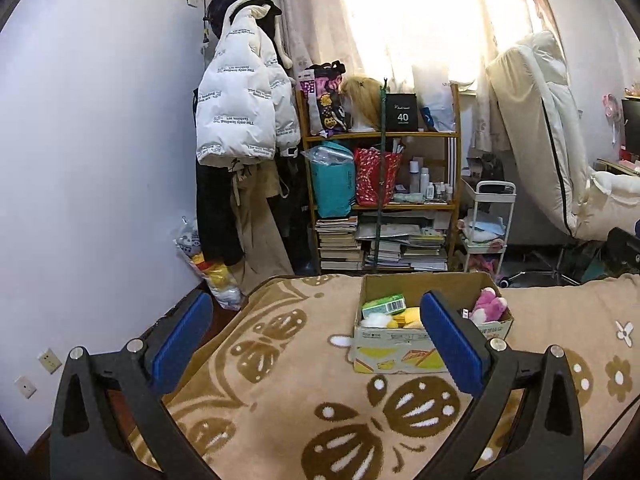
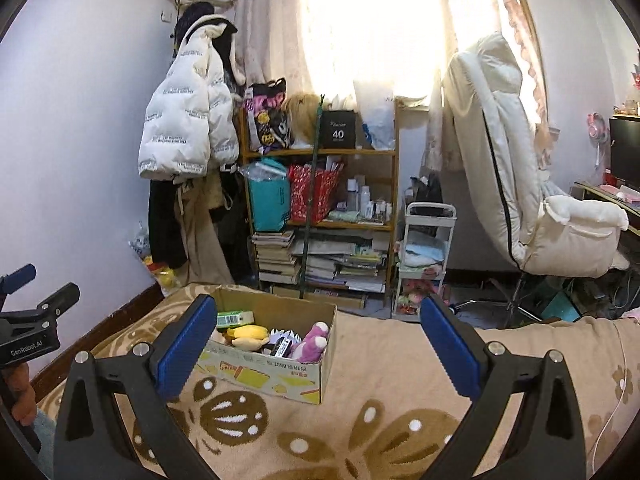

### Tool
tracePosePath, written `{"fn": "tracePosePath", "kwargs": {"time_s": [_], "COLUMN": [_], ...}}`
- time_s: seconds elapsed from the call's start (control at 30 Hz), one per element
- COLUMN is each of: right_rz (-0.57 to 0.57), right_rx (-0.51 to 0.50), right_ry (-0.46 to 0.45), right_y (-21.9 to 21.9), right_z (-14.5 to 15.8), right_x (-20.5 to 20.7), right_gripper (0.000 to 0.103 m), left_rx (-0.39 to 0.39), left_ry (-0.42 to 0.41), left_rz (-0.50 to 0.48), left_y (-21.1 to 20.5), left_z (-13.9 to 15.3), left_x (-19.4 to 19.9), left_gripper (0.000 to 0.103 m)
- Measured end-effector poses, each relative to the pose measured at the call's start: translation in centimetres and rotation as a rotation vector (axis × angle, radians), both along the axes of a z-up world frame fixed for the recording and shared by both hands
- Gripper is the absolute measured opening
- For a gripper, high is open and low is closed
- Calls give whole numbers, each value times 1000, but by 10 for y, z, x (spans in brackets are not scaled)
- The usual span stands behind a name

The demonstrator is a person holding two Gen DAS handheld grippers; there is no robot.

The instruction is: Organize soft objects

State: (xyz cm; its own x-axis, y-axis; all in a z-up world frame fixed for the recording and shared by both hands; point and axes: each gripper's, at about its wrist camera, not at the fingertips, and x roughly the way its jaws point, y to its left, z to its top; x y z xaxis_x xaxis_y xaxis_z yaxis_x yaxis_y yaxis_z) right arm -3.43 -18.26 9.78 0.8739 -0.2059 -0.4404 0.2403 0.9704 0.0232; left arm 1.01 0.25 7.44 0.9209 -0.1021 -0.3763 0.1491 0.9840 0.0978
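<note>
Beyond the bed's far edge, at frame centre, a wooden shelf unit holds bags, bottles and stacked books; a white puffer jacket hangs to its left, a white rolling cart and one white recliner chair stand to its right. One cardboard box sits on the butterfly-patterned blanket, lower centre. Inside: one pink plush toy, one yellow plush, one green packet; other contents unclear. Left gripper and right gripper both spread wide, holding nothing. Bright curtained window behind.
</note>
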Motion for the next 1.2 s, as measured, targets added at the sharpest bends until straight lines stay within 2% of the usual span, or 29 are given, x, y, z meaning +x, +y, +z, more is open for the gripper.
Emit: {"fn": "tracePosePath", "kwargs": {"time_s": [0.23,0.4,0.63,0.9,1.2], "right_rz": [2,11,-4,-8,-7], "right_rx": [-6,-15,0,15,20], "right_ry": [-42,-17,18,35,46], "right_y": [-4,-8,-13,-16,-17], "right_z": [-8,-21,-34,-39,-41], "right_x": [-5,1,8,12,14], "right_gripper": [103,103,103,103,103], "left_rx": [1,-14,10,38,40], "left_ry": [25,50,56,33,52], "left_rz": [-14,-18,-14,4,-5], "left_y": [0,2,-2,-6,-8], "left_z": [-9,-20,-32,-39,-43], "left_x": [0,3,4,3,6], "left_gripper": [102,102,102,102,102]}}
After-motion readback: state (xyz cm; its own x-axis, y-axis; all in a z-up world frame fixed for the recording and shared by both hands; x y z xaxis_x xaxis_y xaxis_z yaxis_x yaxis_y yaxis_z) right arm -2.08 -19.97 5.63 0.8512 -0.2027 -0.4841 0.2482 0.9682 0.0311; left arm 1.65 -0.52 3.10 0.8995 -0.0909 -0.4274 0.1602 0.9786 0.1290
